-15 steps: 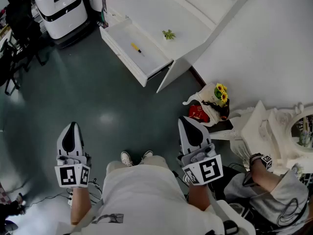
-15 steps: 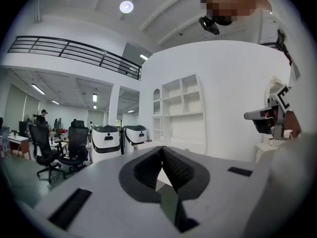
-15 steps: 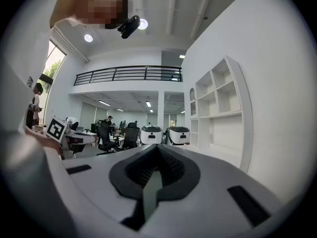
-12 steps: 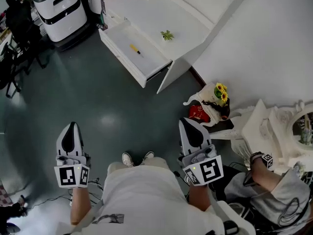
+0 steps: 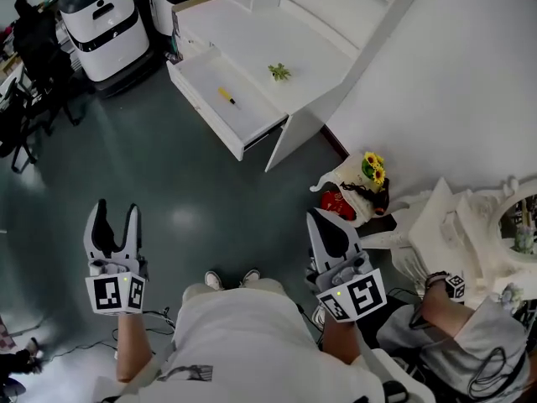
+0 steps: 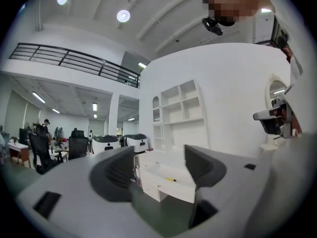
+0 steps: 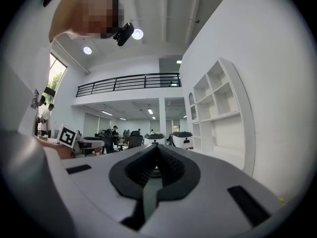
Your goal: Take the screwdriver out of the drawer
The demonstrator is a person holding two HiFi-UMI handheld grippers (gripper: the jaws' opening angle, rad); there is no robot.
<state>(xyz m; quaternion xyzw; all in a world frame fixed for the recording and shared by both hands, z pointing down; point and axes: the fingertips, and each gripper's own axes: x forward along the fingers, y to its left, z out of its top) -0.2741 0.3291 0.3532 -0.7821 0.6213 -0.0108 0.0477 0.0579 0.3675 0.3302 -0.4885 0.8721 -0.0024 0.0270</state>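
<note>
A small yellow-handled screwdriver lies in the open white drawer of a white desk, far ahead across the grey floor. My left gripper is held level at the lower left, open, with nothing between its fingers. In the left gripper view the drawer and the screwdriver show far off between the parted jaws of the left gripper. My right gripper is at the lower middle, shut and empty. The right gripper view shows its jaws pressed together.
Two white machines stand left of the desk, with office chairs beyond. A green sprig lies on the desk top. A bag with sunflowers, a red bag and white ornate furniture are at the right. A second person's arm is beside them.
The left gripper's jaws have gone from closed to open. That gripper has shifted slightly left. The desk sits a little higher and further left in the head view. The right gripper stays shut.
</note>
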